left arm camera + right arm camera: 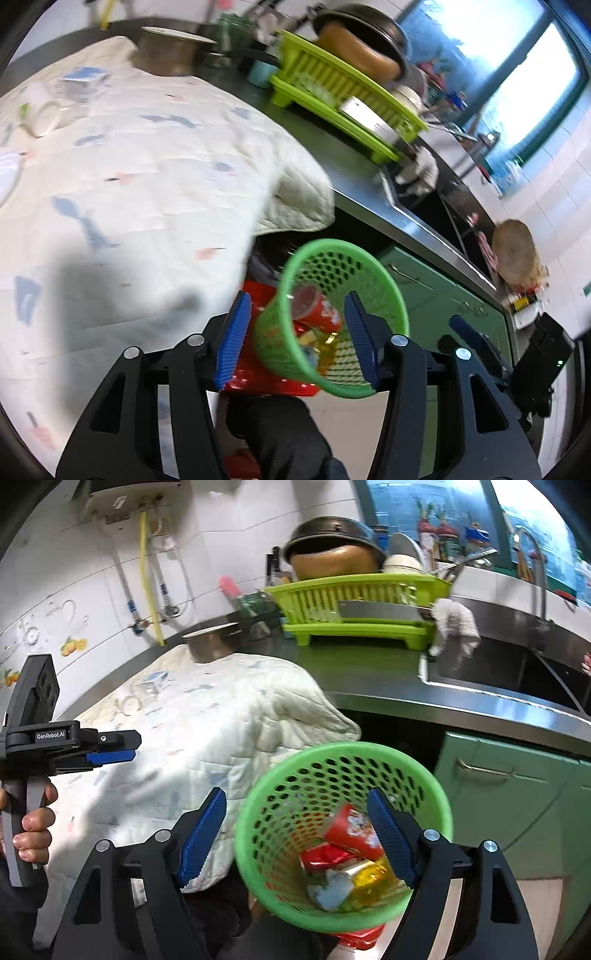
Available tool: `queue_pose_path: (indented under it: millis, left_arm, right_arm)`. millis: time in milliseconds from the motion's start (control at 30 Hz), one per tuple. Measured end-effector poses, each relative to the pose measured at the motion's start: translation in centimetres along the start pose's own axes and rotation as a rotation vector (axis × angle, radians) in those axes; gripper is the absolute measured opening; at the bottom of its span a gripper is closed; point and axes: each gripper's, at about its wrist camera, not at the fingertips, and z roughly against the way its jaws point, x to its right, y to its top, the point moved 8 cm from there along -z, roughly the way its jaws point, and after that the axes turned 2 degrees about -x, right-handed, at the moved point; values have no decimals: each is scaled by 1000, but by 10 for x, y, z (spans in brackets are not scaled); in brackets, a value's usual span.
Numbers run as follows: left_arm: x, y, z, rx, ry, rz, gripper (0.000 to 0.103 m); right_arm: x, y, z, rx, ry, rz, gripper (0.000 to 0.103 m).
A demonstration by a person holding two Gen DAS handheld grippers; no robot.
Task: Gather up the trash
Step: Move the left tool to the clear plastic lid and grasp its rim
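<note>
A green perforated basket (334,273) (424,775) stands below the counter edge on a red stool (266,380). It holds red wrappers (351,830), a yellow wrapper (369,878) and a pale blue scrap (328,890). My left gripper (295,339) is open with nothing in its jaws, and the basket shows beyond them. The right wrist view has it (125,747) held in a hand off to the left over the quilted cloth (192,738). My right gripper (297,838) hangs open just above the basket's mouth, holding nothing. A white cup (44,114) and a clear packet (85,79) lie on the cloth.
A lime dish rack (354,602) with a wok and bowls stands at the back of the steel counter (369,672). A metal pot (210,646) sits on the cloth's far edge. The sink (498,672) with a white rag (456,624) is at the right, above green cabinet doors (517,786).
</note>
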Motion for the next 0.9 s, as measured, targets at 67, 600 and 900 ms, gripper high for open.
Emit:
queue_pose_path:
  millis: [67,600,900]
  left_arm:
    - [-15,1,8,13,25,16,54]
    - [-182,35,100,194,356,207,55]
    - [-275,69,134,266,472,348,49]
  right_arm:
    - [-10,4,-3,0,17,14,76]
    - [-105,24,-46,-42,162,143,76]
    - [-161,45,-77,-54,231,219,76]
